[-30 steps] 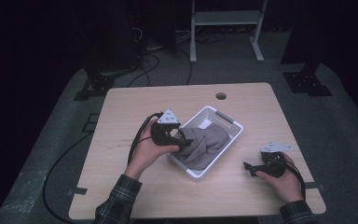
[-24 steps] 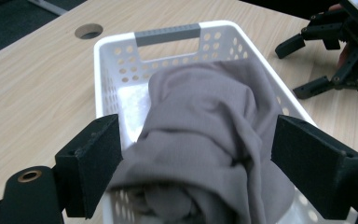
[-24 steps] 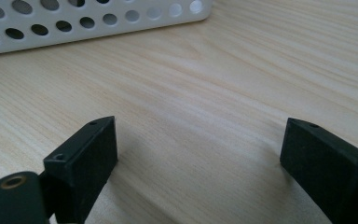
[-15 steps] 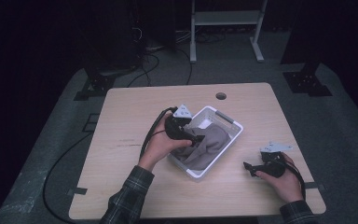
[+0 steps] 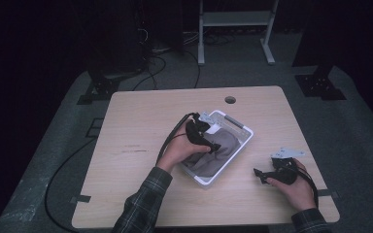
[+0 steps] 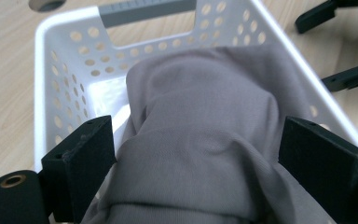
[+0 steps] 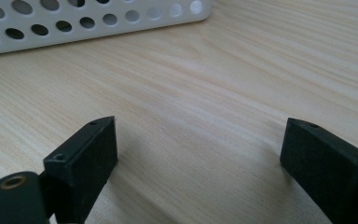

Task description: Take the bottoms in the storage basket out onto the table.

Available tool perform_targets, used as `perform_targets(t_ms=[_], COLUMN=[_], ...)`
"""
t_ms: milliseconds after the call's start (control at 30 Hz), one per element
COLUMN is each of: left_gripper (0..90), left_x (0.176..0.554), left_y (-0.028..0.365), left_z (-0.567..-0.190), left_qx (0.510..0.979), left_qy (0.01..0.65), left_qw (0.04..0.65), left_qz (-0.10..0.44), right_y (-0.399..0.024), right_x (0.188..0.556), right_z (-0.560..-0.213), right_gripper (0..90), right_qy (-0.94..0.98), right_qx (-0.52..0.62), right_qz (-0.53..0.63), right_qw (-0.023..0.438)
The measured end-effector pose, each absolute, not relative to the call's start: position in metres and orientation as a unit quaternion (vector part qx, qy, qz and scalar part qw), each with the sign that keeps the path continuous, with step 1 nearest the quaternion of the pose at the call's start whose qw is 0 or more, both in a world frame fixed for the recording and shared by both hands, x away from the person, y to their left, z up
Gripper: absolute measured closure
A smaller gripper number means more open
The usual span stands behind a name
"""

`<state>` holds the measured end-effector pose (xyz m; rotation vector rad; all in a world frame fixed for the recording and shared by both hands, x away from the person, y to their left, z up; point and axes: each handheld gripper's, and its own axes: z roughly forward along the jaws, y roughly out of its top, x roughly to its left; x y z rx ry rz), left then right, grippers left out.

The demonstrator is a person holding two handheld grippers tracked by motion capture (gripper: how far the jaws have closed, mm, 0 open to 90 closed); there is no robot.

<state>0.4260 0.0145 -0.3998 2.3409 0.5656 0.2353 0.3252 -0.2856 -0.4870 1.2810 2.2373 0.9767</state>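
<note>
Between the widely parted jaws of the left gripper [image 6: 196,163] a bunched grey cloth [image 6: 200,140] is seen; the jaws have just been opening, and whether the pads press on the fabric cannot be told, though the cloth bulges up between them and fills the gap. The cloth is soft, finely knitted and creased into rounded folds, and it is piled inside a white plastic basket [image 6: 58,70] whose walls are pierced with rows of round holes and whose far rim carries a grey handle bar. In the high view the left gripper [image 5: 212,145] is held over the basket [image 5: 240,126]. The jaws of the right gripper [image 7: 200,163] are set wide apart with nothing between them, just above the bare tabletop [image 7: 242,79], a pale wood-grain surface with fine streaks; the perforated wall of the basket lies ahead of them. Beyond the table a grey floor, black cables and a dark room are made out.
</note>
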Motion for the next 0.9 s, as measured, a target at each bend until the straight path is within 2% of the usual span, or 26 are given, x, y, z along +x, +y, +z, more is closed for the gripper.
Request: perform_targets(t_ms=[533,900], left_gripper=[8.2,7.2], left_x=[0.436,0.441], left_y=[-0.008,-0.011], left_z=[-0.419,-0.439], left_qx=[0.922,0.938], left_qy=[0.221,0.219], left_qw=[0.305,0.260], left_qz=[0.088,0.063], right_y=[-0.286,-0.286], right_x=[0.326,0.325], right_z=[-0.487,-0.487], right_gripper=[9.8,9.9], right_qy=[0.797,0.797], right_qx=[0.455,0.456], right_qz=[0.348,0.347], right_qw=[0.191,0.191])
